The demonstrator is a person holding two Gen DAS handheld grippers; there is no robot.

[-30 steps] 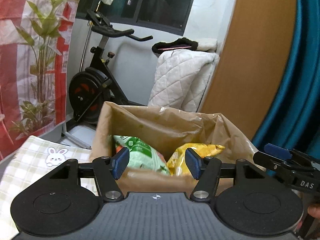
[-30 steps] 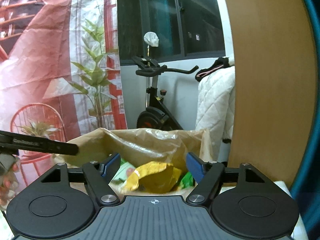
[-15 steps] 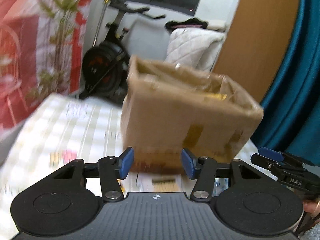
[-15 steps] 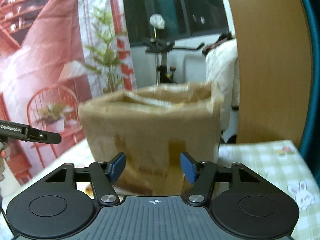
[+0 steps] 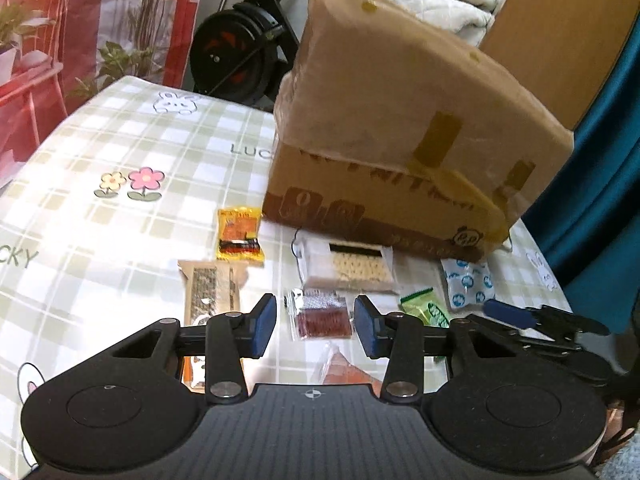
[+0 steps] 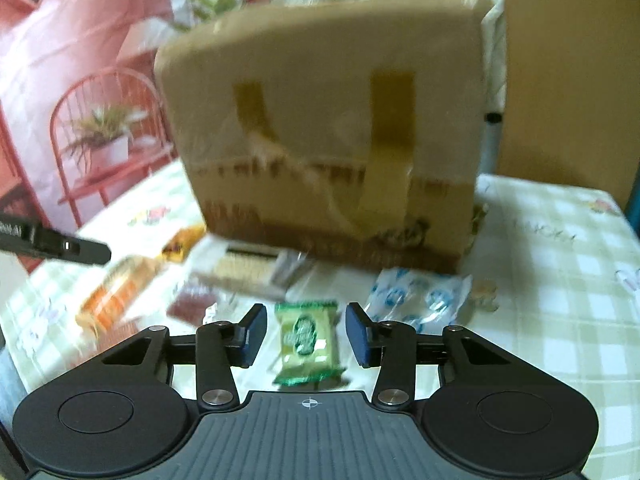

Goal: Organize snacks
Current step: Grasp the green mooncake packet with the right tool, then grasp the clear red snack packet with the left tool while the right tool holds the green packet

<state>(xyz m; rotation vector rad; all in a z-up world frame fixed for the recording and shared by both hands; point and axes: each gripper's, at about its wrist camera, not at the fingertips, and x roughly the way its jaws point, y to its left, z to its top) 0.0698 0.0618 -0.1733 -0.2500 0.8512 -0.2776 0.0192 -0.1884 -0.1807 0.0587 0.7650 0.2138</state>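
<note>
Checked tablecloth [image 6: 560, 320]: green packet [image 6: 307, 336] (between jaws)

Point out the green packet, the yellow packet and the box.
green packet [image 6: 307, 336], right wrist view, centre of wrapper.
yellow packet [image 5: 239, 237], left wrist view, middle of front.
box [image 5: 400, 120], left wrist view, near side wall.

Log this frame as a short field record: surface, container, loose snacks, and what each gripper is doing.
surface: checked tablecloth with flower and rabbit prints
container: cardboard box, taped, standing on the cloth; its contents are not visible
loose snacks: yellow-orange packet, long brown packet, clear packet with red contents, white cracker pack, green packet, blue-and-white packet
left gripper: open, empty, the red-contents packet framed between its fingers
right gripper: open, empty, the green packet framed between its fingers
</note>
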